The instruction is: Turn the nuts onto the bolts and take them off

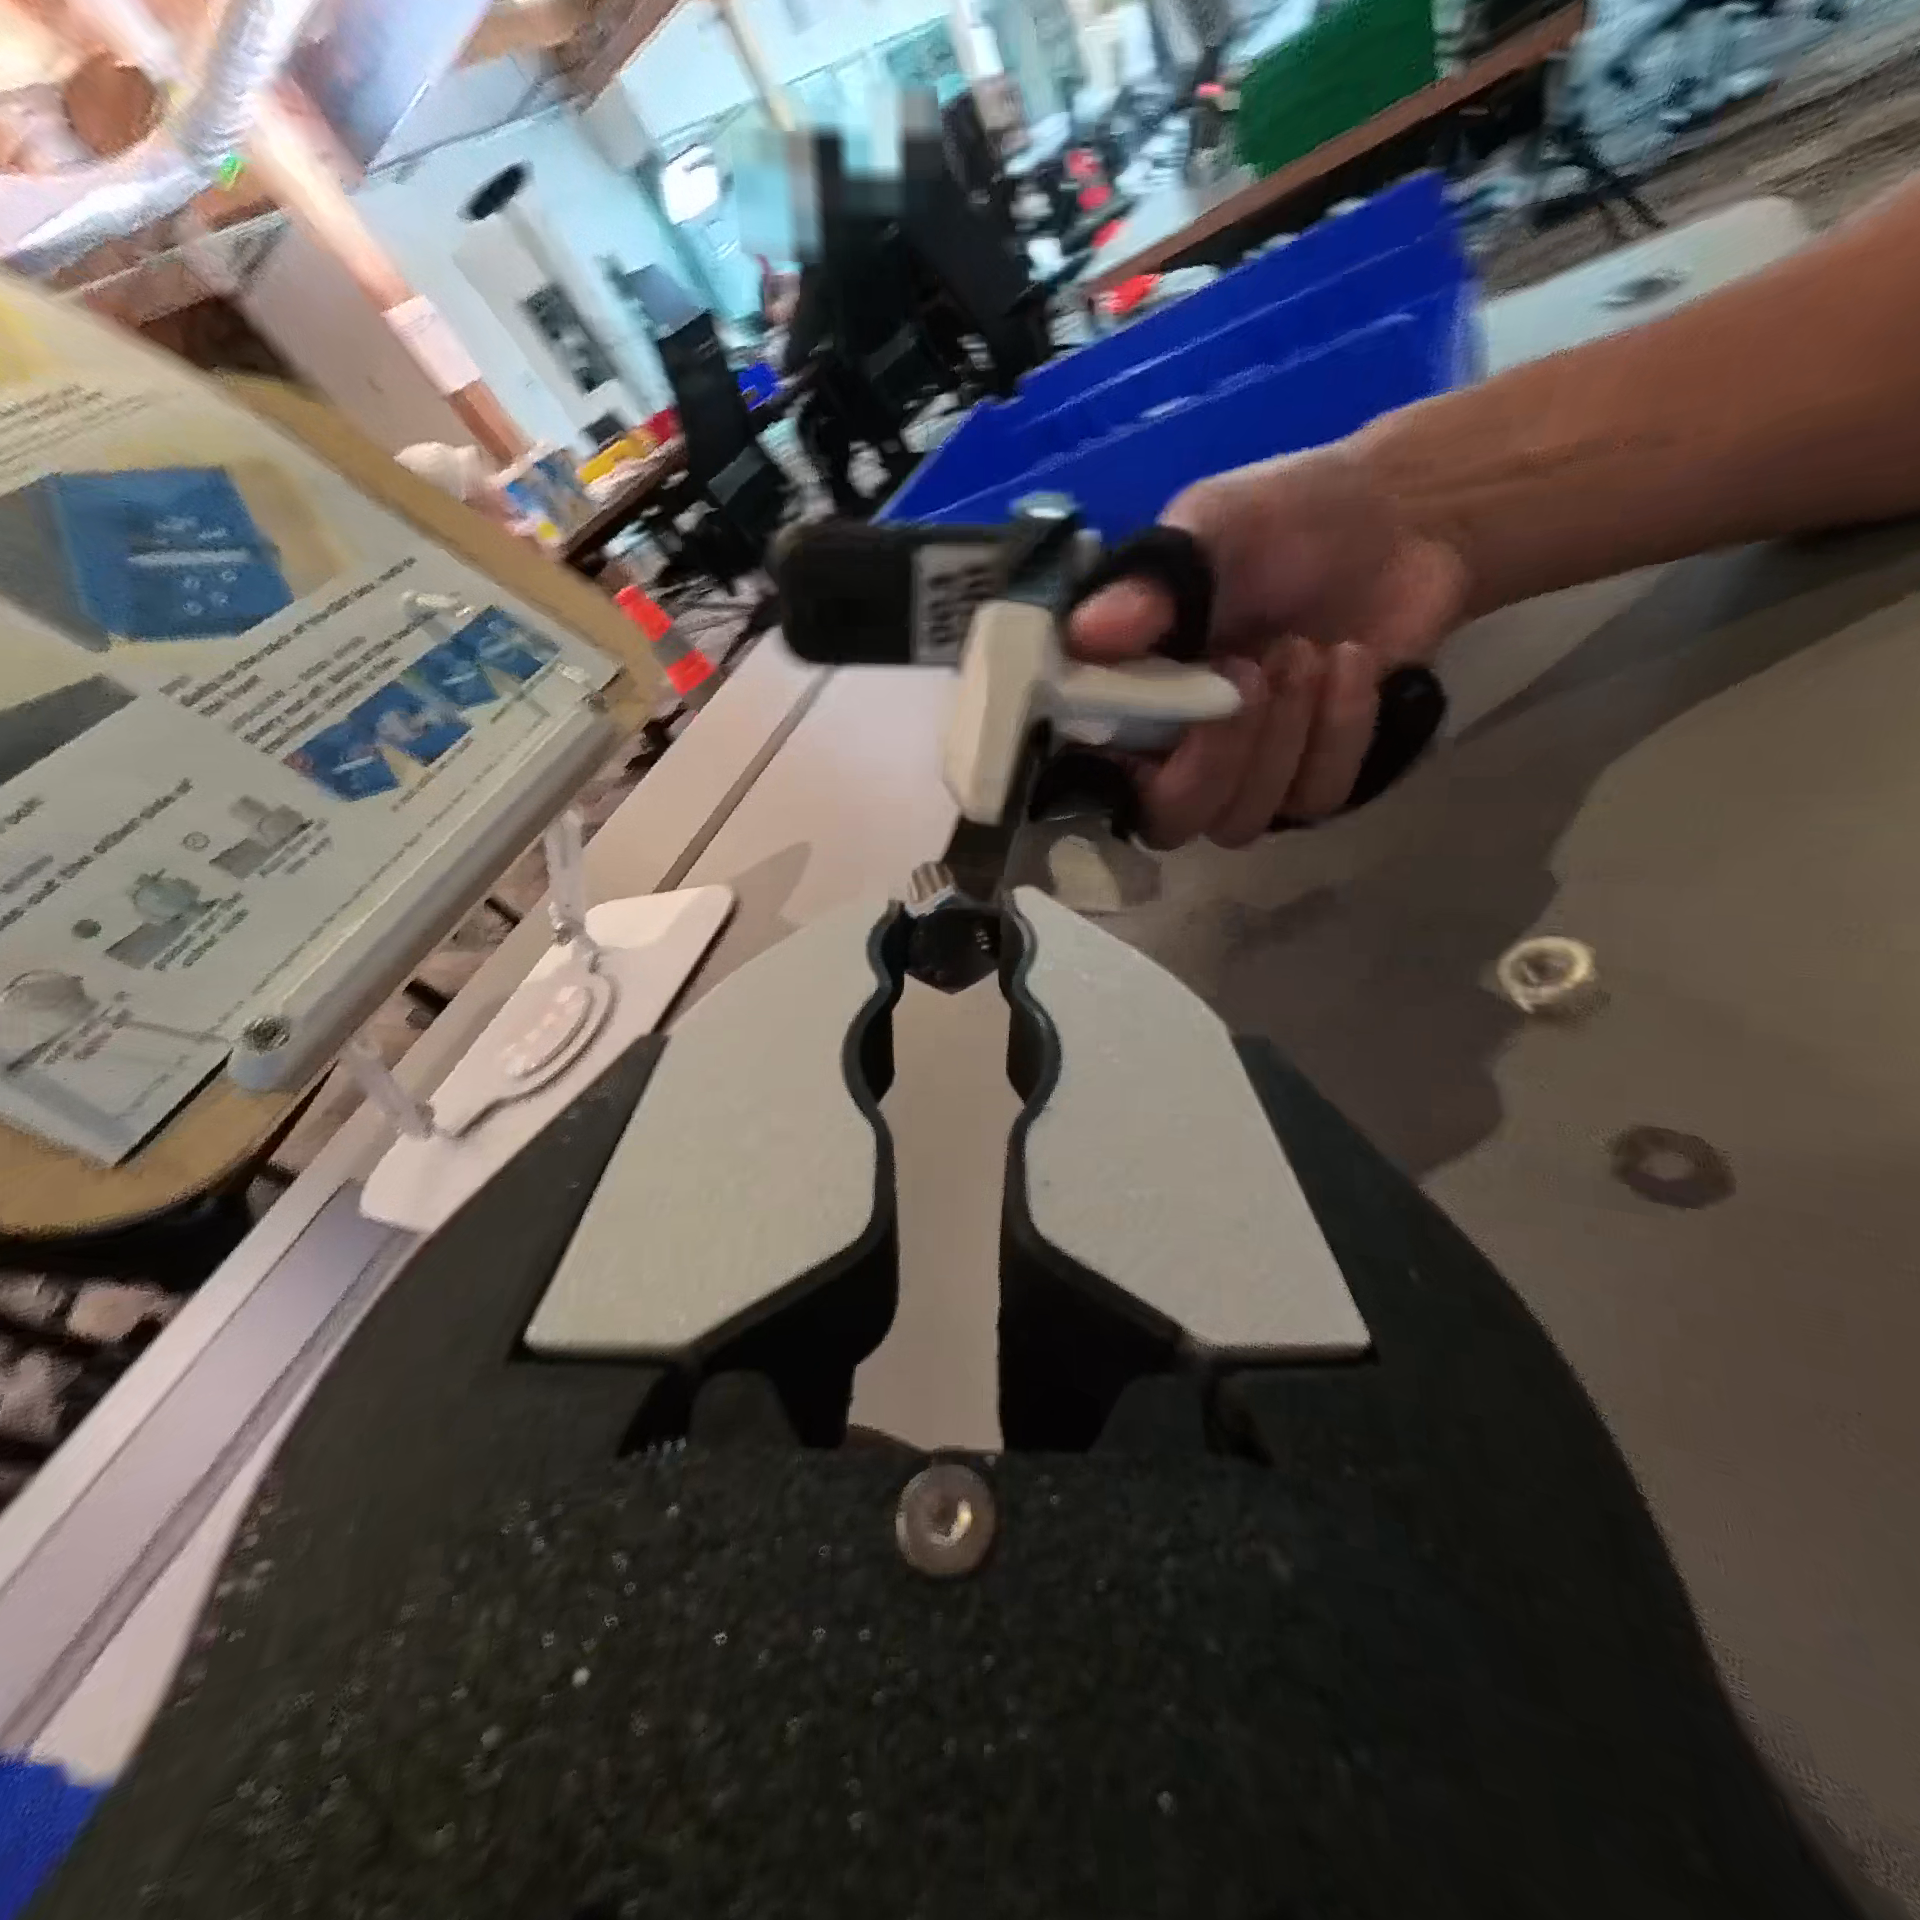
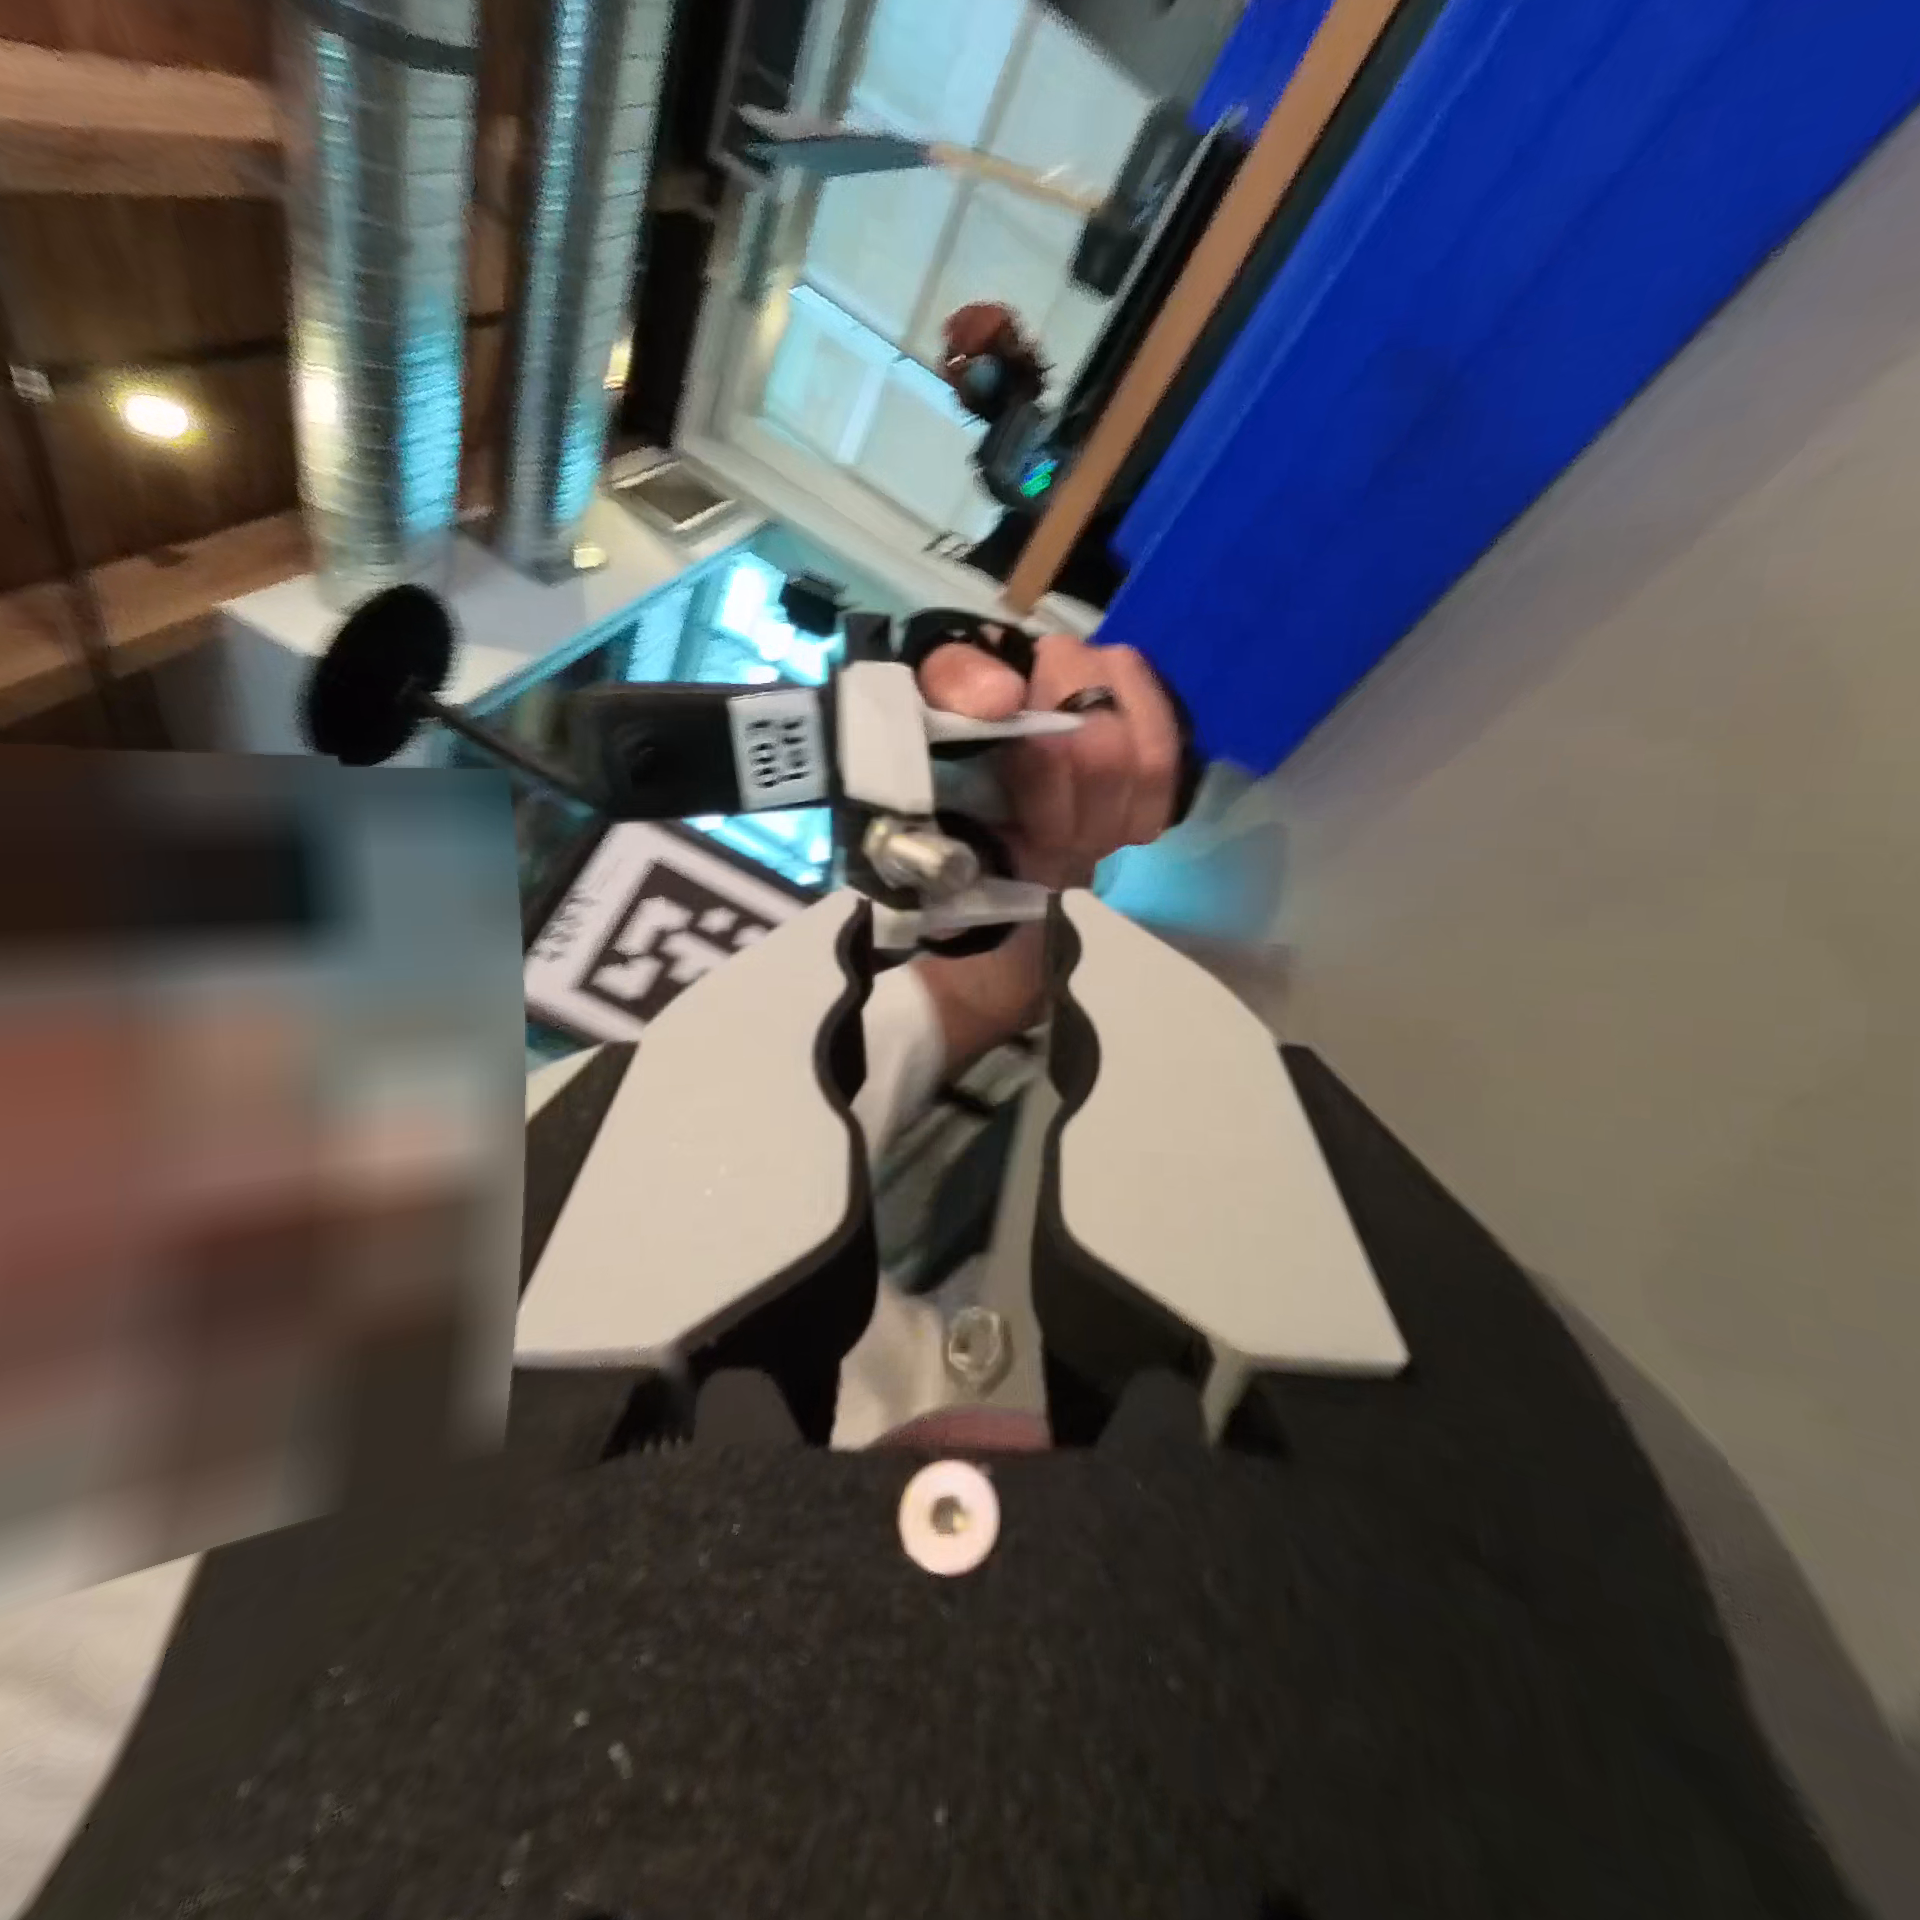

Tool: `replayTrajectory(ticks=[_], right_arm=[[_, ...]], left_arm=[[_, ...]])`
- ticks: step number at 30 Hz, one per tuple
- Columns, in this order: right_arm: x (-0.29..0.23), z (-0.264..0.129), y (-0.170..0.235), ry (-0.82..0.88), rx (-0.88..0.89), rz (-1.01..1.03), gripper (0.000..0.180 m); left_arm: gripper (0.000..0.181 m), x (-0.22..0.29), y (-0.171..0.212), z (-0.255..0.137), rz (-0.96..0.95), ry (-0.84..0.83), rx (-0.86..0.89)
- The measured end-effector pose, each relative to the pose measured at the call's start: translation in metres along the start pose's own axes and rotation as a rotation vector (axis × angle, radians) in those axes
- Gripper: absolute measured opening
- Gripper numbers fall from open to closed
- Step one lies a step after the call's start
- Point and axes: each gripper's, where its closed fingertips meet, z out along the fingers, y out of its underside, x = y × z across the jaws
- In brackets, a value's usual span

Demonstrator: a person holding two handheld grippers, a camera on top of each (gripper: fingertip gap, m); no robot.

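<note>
My left gripper [image 1: 951,935] is shut on a bolt [image 1: 948,958], clamping its dark hex head at the fingertips above the table. The bolt's silver threaded end [image 1: 925,883] sticks up past the tips. My right gripper [image 1: 982,862], held by a hand, comes down from the upper right with its tips right beside that end. In the right wrist view my right gripper [image 2: 958,920] has its jaws apart, with nothing clamped between them. The bolt [image 2: 914,854] sits just beyond its tips, in the left gripper's fingers [image 2: 966,904]. Blur hides any nut on the thread.
A loose nut [image 1: 1543,971] and a dark washer [image 1: 1671,1166] lie on the grey mat [image 1: 1714,831] to the right. An instruction board [image 1: 260,727] on a white-footed stand [image 1: 644,925] is at the left. A blue bin [image 1: 1247,384] stands behind. A black-and-white marker [image 2: 665,935] is visible.
</note>
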Motion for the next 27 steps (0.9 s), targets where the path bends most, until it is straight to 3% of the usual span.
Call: replayTrajectory(ticks=[8,11,13,19,23,27], right_arm=[[0.023,-0.053,-0.062,0.619,0.299,-0.730,0.043],[0.041,-0.075,-0.067,0.947,0.209,-0.915,0.046],[0.046,-0.082,-0.067,1.071,0.164,-0.946,0.046],[0.021,-0.064,-0.055,1.040,-0.003,-0.978,0.058],[-0.021,-0.053,-0.018,1.003,-0.250,-1.090,0.052],[-0.042,-0.050,0.033,1.037,-0.485,-1.044,0.048]], left_arm=[[0.016,-0.051,0.052,0.010,-0.396,-0.349,-0.060],[0.016,-0.068,0.070,0.006,-0.513,-0.473,-0.102],[0.017,-0.073,0.073,0.004,-0.549,-0.493,-0.109],[0.016,-0.077,0.069,-0.004,-0.516,-0.491,-0.111],[0.016,-0.077,0.067,-0.005,-0.533,-0.473,-0.108],[0.016,-0.074,0.069,-0.003,-0.569,-0.444,-0.117]])
